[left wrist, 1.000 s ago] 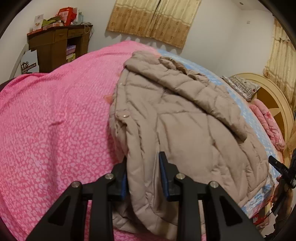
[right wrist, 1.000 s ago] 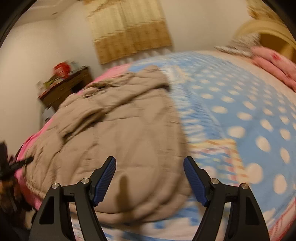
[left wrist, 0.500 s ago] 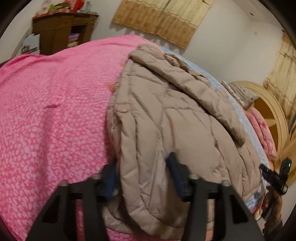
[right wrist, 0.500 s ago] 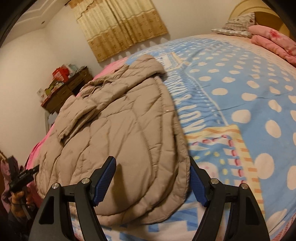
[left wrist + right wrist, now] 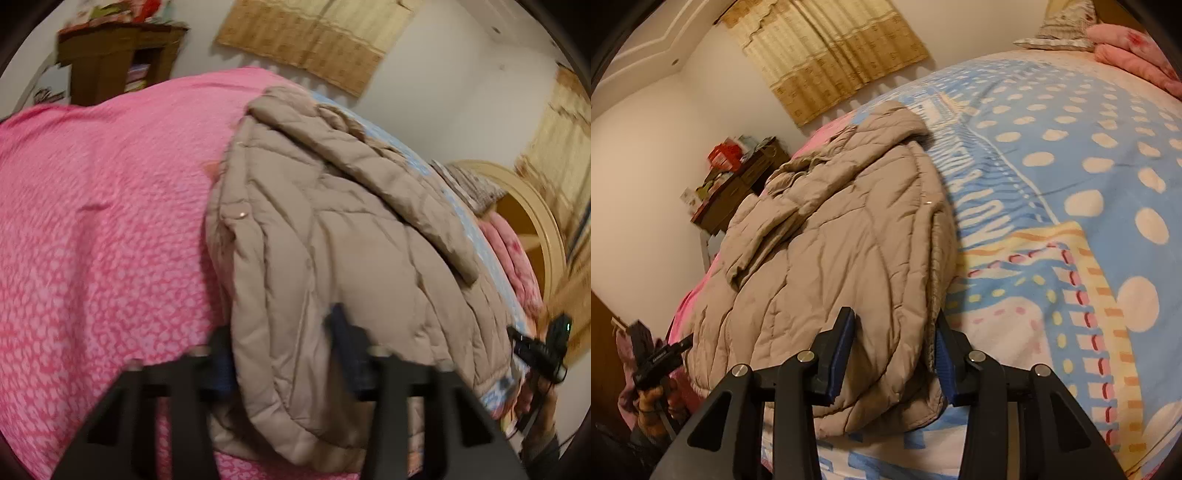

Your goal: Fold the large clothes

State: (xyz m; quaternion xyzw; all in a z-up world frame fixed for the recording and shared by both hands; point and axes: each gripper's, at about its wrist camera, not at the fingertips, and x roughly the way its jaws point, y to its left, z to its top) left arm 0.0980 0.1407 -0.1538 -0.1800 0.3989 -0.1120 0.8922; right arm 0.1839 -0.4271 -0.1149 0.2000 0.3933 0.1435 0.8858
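A beige quilted jacket [image 5: 332, 221] lies spread on the bed, one sleeve folded across its top, its near hem toward both grippers. In the left wrist view my left gripper [image 5: 282, 343] has the hem's left corner bunched between its fingers; the jaws are closing and the pads press the fabric. In the right wrist view the jacket [image 5: 831, 258] fills the left half. My right gripper [image 5: 892, 350] straddles the hem's right corner, jaws closing, both blue pads against the fabric.
The jacket lies where a pink patterned bedspread [image 5: 92, 240] meets a blue dotted blanket [image 5: 1071, 166]. A wooden cabinet [image 5: 110, 62] stands beyond the bed's far side. Pillows and a pink folded quilt [image 5: 1137, 55] lie by the headboard [image 5: 532, 221].
The right jaws have narrowed from wide apart onto the jacket's hem corner. The left gripper keeps the hem between its fingers, and its view has tilted slightly.
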